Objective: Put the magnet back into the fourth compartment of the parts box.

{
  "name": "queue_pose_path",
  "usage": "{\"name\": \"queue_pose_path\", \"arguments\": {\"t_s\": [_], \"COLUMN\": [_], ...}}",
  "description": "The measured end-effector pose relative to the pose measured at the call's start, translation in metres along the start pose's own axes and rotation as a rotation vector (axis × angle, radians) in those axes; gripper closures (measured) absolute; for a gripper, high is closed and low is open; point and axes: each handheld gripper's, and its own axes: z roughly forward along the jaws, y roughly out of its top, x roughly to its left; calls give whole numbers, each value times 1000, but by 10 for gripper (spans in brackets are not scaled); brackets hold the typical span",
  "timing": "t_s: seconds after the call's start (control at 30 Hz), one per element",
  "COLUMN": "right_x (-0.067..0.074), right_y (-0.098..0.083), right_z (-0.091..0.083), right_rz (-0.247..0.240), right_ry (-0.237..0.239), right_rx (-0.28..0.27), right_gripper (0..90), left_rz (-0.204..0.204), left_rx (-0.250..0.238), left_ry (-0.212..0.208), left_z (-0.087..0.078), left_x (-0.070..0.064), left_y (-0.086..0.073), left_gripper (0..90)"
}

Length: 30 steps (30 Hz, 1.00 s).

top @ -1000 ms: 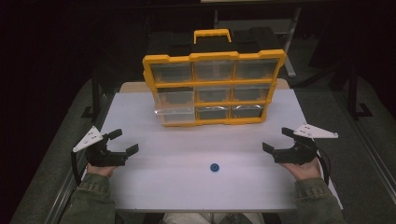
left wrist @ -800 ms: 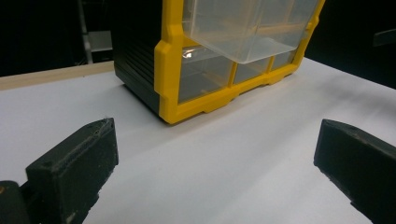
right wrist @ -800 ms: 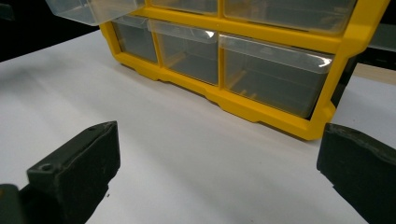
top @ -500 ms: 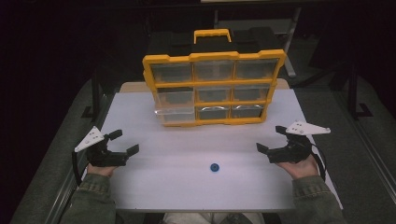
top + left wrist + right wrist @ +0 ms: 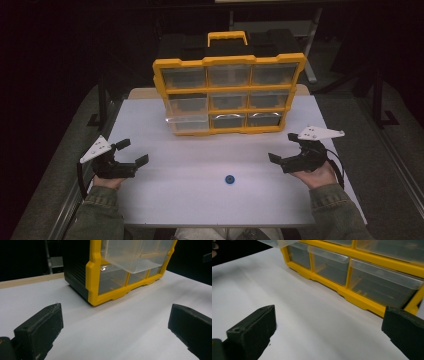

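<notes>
High view. A yellow drawer cabinet (image 5: 230, 95) stands upright at the far side of the white table (image 5: 165, 200), its three rows of clear drawers facing the person. One drawer (image 5: 187, 120), on the left side of the cabinet's lower rows, is pulled partly out; the others sit flush. A small blue disc (image 5: 229, 179) lies on the table in front of the cabinet, well apart from it and roughly level with both hands. The left gripper (image 5: 134, 152) rests in front of the cabinet and to its left, jaws spread and empty. The right gripper (image 5: 284, 148) rests in front of the cabinet and to its right, jaws likewise spread and empty. Neither touches the disc or the cabinet.

Left gripper view. The two black jaws stand wide apart with bare table between them. The cabinet's left corner lies ahead, the pulled-out drawer (image 5: 136, 255) overhanging its front.

Right gripper view. The jaws stand wide apart over bare table. The cabinet's bottom row of shut drawers (image 5: 362, 275) lies ahead.

Progress, as judged. A drawer stands ready, which suggests the disc is meant for it; the pick-up, carry and drawer closing all appear to remain.
</notes>
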Motion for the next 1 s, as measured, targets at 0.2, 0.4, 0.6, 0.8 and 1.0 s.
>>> {"name": "queue_pose_path", "arguments": {"t_s": [0.2,0.4,0.6,0.8,1.0], "right_x": [3,7,10,13,18], "right_y": [5,9,13,17,19], "right_z": [5,11,16,21,28], "right_rz": [-10,-23,-29,-48,-67], "right_ry": [28,52,72,86,110], "right_rx": [16,35,52,67,91], "right_gripper": [0,0,0,0,0], "left_rz": [-6,-1,-17,-15,-19], "left_rx": [-5,3,-11,-6,-9], "left_ry": [6,6,8,10,14], "left_z": [-1,0,-1,0,-1], "left_x": [1,1,2,2,3], "left_y": [0,0,0,-1,-1], "left_gripper": [0,0,0,0,0]}}
